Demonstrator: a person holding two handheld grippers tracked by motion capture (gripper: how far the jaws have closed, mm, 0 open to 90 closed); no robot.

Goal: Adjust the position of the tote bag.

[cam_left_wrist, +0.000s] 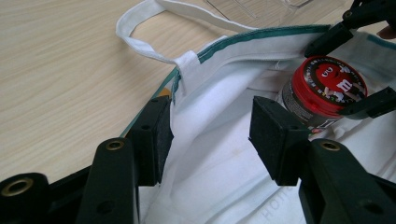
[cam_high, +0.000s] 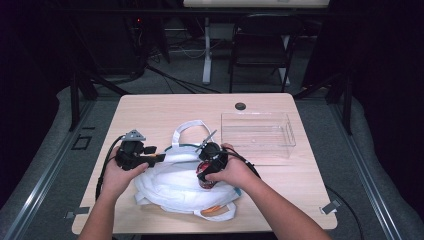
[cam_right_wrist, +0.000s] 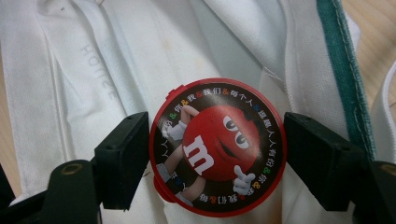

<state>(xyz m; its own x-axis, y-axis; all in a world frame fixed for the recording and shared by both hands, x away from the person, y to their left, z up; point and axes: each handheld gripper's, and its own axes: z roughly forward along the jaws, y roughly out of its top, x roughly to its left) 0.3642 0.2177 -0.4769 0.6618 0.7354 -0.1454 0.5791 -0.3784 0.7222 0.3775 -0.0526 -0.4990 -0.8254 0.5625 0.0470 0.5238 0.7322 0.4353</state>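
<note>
Candy fills a small round tub [cam_right_wrist: 217, 147] with a red lid printed with an M&M's character, and that tub sits in the mouth of a white cloth tote bag [cam_high: 172, 187] lying flat on the desk [cam_high: 150, 107]. The right tool [cam_right_wrist: 217, 156] straddles the lid from above: its left pad touches or nearly touches the rim, the right pad stands just clear, so the jaws are spread around the tub, not yet squeezing it. The left tool [cam_left_wrist: 210, 135] has its jaws spread too, with the bag's green-trimmed upper edge [cam_left_wrist: 261, 37] draped between the pads; one pad lies outside the fabric, the other inside the opening, seemingly ready to pin or lift that edge.

Judging by its look, the tub is rigid plastic, light to moderate in weight, with a smooth glossy lid and a slick side wall. A grip across the widest part of the lid rim, or just below it on the body, should hold best; squeezing only the lid risks popping it loose or letting the tub slip out. The bag is soft and limp, so it will sag and fold over the tub unless its edge is held up near the handle stitching [cam_left_wrist: 187, 63]. A clear plastic bin [cam_high: 257, 132] stands near the bag, farther back on the desk.
</note>
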